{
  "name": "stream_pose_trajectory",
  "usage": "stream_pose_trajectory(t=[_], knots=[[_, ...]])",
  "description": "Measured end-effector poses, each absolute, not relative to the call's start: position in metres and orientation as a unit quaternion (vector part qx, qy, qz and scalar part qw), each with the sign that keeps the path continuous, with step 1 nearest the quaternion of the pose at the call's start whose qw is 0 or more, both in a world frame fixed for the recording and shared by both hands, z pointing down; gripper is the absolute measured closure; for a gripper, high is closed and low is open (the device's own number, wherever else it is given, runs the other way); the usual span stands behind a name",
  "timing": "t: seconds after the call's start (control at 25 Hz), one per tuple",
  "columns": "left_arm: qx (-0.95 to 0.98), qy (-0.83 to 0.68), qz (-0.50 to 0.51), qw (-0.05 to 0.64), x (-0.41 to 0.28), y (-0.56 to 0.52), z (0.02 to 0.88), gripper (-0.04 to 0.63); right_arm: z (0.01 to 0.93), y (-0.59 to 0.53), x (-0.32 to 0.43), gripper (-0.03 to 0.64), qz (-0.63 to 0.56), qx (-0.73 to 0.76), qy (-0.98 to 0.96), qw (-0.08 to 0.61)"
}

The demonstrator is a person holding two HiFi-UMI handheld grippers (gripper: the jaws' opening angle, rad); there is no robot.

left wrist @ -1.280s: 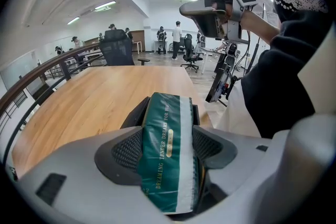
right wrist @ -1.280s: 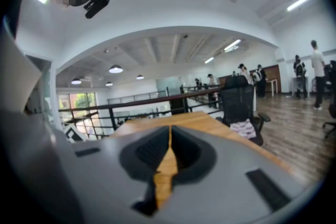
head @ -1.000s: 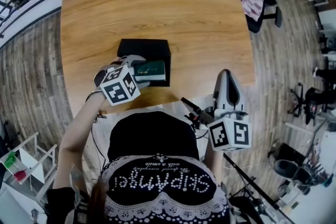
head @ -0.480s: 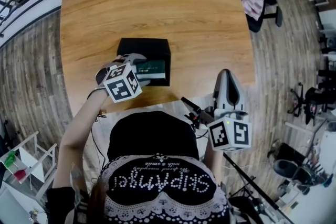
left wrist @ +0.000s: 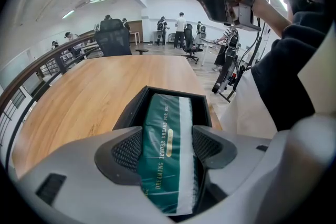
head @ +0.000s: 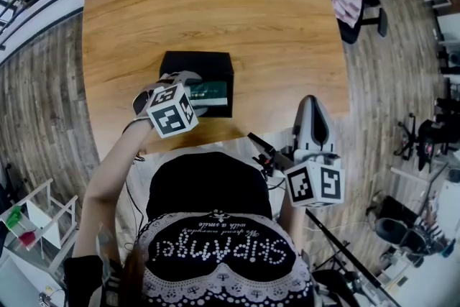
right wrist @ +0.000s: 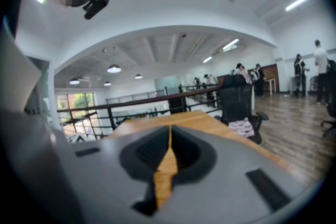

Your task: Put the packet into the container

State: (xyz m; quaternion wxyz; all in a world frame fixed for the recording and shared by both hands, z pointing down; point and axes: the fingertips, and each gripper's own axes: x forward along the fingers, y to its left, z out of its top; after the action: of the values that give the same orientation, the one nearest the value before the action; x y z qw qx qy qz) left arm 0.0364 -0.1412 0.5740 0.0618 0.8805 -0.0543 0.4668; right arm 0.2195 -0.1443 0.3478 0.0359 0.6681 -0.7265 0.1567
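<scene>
One relation decides the coming move: how the packet lies against the open mouth of the container. In the left gripper view the green packet sits clamped between the two jaws of the left gripper, pads pressing its long sides, and its long axis runs straight away from the camera, along the jaws and up the middle of the frame. Its far end lies inside the black walls of the container, while the near end is between the pads, at about the near rim. In the head view the same packet points toward the right of the frame from the gripper, lying along the lower part of the container and parallel to its longer side, so it looks lined up with the box, not across it. Whether the packet's underside touches the container floor cannot be told from either view. The left hand is plainly the nearer one and the one at work; what remains, by my reading, is a small push forward or downward and an opening of the jaws. The right gripper has its jaws drawn together to a thin slit with nothing between them, and it hangs off the edge of the table at the lower right of the head view, well apart from the container.
</scene>
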Motion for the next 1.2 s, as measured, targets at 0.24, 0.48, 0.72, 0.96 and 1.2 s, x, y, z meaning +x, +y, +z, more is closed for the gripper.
stream_pose_trajectory(t=[0.24,0.48,0.72,0.96,1.2], knots=[[0.882,-0.054,0.464,0.070,0.037,-0.142,0.576,0.267,0.349,-0.143,0.218,0.581,0.159,0.667,-0.728,0.036],[0.882,-0.052,0.462,0.075,0.038,-0.144,0.577,0.265,0.349,-0.145,0.214,0.581,0.160,0.664,-0.730,0.037],[0.882,-0.052,0.462,0.073,0.039,-0.144,0.579,0.265,0.349,-0.146,0.208,0.581,0.159,0.661,-0.732,0.039],[0.882,-0.056,0.462,0.072,0.039,-0.145,0.579,0.261,0.348,-0.146,0.202,0.581,0.158,0.659,-0.735,0.039],[0.883,-0.064,0.458,0.085,0.039,-0.145,0.576,0.253,0.348,-0.143,0.202,0.581,0.157,0.658,-0.735,0.038]])
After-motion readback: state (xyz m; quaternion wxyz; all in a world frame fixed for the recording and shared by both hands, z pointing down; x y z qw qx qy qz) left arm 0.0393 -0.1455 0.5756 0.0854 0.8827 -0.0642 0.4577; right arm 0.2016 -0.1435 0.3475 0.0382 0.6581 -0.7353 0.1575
